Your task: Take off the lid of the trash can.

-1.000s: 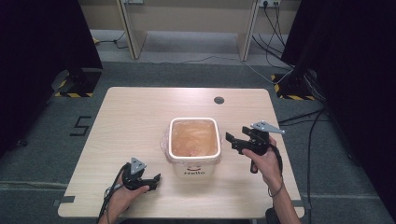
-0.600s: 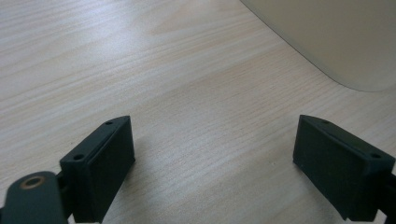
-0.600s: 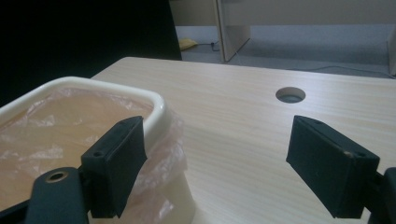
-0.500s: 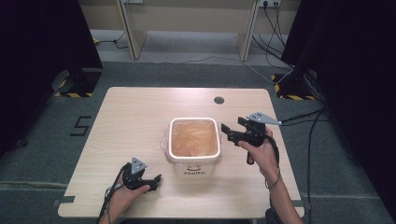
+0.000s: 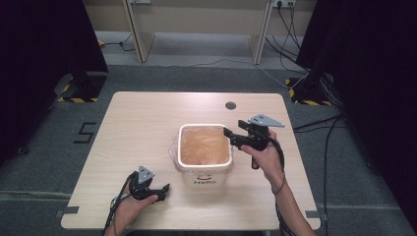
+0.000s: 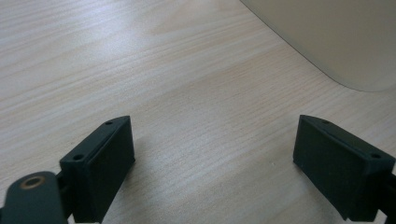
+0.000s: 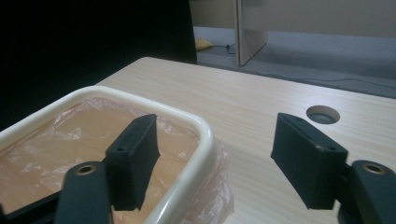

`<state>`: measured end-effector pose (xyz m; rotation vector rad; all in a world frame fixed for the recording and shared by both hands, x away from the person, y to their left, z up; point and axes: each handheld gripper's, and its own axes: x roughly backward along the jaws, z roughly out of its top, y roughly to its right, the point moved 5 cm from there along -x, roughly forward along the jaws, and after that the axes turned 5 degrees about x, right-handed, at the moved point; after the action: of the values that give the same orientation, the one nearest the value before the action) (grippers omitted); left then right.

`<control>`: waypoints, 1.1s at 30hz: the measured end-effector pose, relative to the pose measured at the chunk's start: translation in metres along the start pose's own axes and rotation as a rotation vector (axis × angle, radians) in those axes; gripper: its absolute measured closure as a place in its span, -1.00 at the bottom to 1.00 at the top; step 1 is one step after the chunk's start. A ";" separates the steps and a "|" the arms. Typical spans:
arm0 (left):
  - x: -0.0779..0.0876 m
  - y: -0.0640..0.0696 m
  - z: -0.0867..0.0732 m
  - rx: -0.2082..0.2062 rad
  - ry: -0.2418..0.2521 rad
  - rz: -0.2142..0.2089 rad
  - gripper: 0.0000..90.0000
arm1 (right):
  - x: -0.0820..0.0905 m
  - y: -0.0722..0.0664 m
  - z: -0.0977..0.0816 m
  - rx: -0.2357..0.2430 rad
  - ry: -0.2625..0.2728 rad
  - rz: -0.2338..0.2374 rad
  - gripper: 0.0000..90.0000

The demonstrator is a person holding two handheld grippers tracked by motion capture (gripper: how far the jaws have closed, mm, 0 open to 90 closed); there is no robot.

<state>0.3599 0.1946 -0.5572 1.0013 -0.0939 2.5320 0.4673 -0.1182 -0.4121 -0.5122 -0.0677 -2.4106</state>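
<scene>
A cream plastic bin (image 5: 204,174) with "Hello" printed on its front stands in the middle of the wooden table, lined with a thin orange-tinted bag (image 5: 204,145). My right gripper (image 5: 233,128) is at the bin's right rim and points left. In the right gripper view it (image 7: 215,154) is open and straddles the rim (image 7: 205,140), one jaw inside over the liner (image 7: 70,140) and one outside. The jaws have just been closing, and neither pad presses on the rim. My left gripper (image 5: 164,189) rests open on the table, front left of the bin, with only bare wood between its jaws (image 6: 212,149).
A round cable hole (image 5: 230,105) lies in the tabletop behind the bin, also seen in the right gripper view as the hole (image 7: 322,113). The bin's wall (image 6: 336,37) is close ahead of the left gripper. Cables and dark stands are on the floor beyond the table.
The right gripper has moved left and a little up, onto the bin's right rim, and its jaws stand narrower than before. The left gripper has stayed put.
</scene>
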 end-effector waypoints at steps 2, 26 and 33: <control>0.000 0.000 0.000 0.000 0.000 0.000 -0.74 | -0.003 -0.002 -0.001 -0.005 -0.005 0.008 -0.21; -0.001 0.000 0.000 0.002 -0.002 0.001 -0.76 | -0.027 -0.011 -0.005 0.142 -0.091 -0.041 0.40; -0.001 0.000 0.000 0.001 -0.002 0.001 -0.76 | -0.034 -0.009 -0.007 0.110 -0.146 -0.015 0.36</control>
<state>0.3606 0.1943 -0.5573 1.0050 -0.0934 2.5319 0.4831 -0.0920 -0.4310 -0.6375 -0.2676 -2.3653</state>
